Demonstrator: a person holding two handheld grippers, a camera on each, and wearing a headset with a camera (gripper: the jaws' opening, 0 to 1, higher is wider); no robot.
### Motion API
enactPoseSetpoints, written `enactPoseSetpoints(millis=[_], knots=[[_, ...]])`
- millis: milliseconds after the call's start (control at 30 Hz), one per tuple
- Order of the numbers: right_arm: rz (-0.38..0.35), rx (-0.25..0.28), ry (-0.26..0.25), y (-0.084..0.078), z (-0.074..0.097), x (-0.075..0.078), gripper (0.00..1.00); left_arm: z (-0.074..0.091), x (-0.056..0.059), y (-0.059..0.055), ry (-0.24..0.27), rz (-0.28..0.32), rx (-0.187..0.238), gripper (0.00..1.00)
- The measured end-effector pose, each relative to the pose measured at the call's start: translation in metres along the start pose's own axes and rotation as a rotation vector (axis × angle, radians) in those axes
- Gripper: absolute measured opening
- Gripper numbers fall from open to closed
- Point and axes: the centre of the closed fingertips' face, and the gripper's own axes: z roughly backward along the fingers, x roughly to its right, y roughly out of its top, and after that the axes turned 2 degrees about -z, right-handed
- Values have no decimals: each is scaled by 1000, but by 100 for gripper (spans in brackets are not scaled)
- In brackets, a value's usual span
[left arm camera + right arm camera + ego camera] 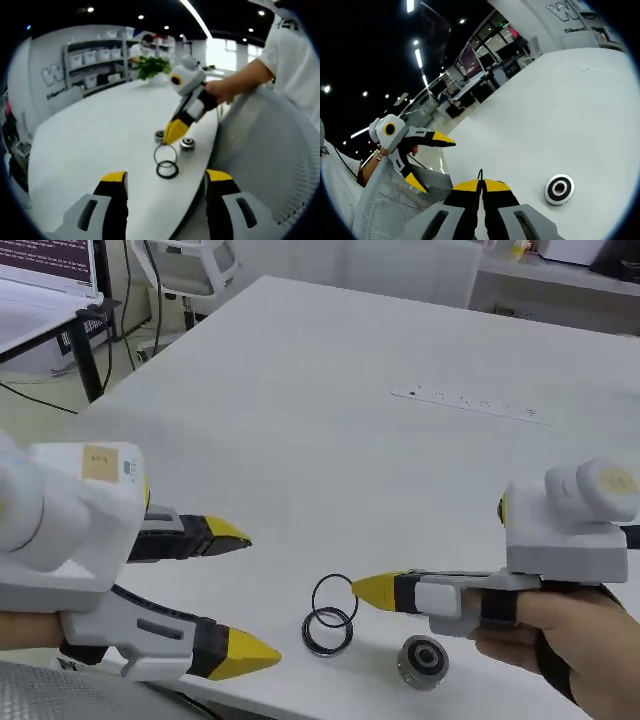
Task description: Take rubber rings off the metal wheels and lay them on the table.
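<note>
My right gripper (358,589) is shut at the front of the white table (300,420), its yellow tips pinching a thin black rubber ring (314,592) that touches the tabletop. In the right gripper view that ring (480,174) shows as a thin black line rising from the shut jaws (481,186). Two more black rings (306,632) lie overlapped just in front. A metal wheel (423,658) stands to their right, below the right gripper. My left gripper (245,592) is open, left of the rings, with nothing in it. In the left gripper view two wheels (187,144) flank the right gripper's tip.
The table's front edge runs just below the rings and wheel. A white strip (470,403) lies farther back on the right. A grey mesh chair back (260,150) stands beside the table edge. A desk with a monitor (50,265) is at far left.
</note>
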Motion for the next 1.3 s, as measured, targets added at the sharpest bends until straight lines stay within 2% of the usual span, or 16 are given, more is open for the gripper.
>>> enactPoseSetpoints(millis=[200, 500, 567, 667, 1133, 1300], knots=[[12, -33, 7, -10, -7, -4, 0, -2, 0, 0, 2, 20, 6, 63], [17, -63, -14, -18, -9, 7, 0, -2, -1, 1, 3, 40, 16, 58], [26, -72, -22, -20, -9, 8, 0, -3, -1, -3, 1, 56, 4, 58], [25, -75, -20, -21, -11, 8, 0, -3, -2, -5, 8, 44, -11, 61], [57, -90, -52, -24, -12, 16, 0, -2, -5, -8, 24, 68, -12, 62], [93, -84, -64, -22, -13, 16, 0, -2, -7, -4, 30, 68, 7, 62]])
